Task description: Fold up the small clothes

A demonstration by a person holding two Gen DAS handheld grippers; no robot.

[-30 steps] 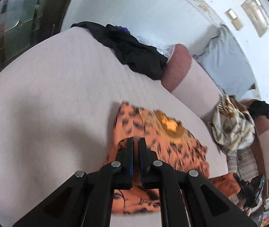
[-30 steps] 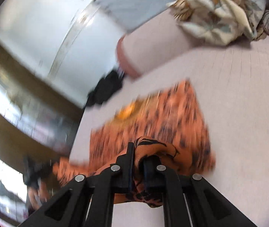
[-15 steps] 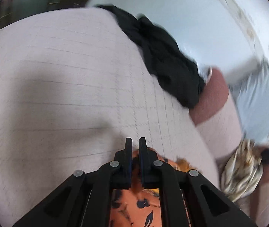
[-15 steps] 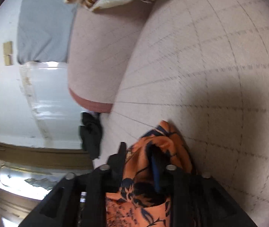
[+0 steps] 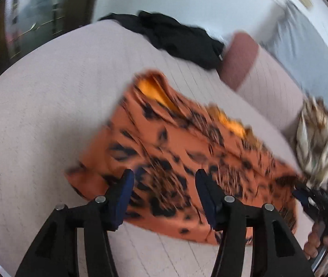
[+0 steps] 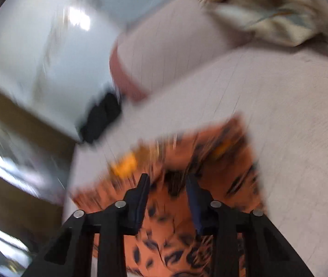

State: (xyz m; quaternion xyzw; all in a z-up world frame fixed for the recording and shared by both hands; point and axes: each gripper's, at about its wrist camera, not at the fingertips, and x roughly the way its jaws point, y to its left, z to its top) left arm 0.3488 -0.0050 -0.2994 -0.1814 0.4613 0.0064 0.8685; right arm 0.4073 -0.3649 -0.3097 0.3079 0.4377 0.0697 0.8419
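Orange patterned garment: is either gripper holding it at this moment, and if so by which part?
Neither. The left gripper is opening and the right gripper is closing slightly, both with a clear gap over the orange garment, which lies on the bed; no pad presses on it.

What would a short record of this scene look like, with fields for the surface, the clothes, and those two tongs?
surface: pale pink sofa seat
main garment: orange cloth with black print, lying spread on the seat
left tongs: jaws apart and opening, over the orange cloth, nothing pinched
right tongs: jaws apart, closing slightly, above the same cloth, not gripping it
other clothes: black garment at the far edge; cream patterned garment against the backrest
image quality: blurred
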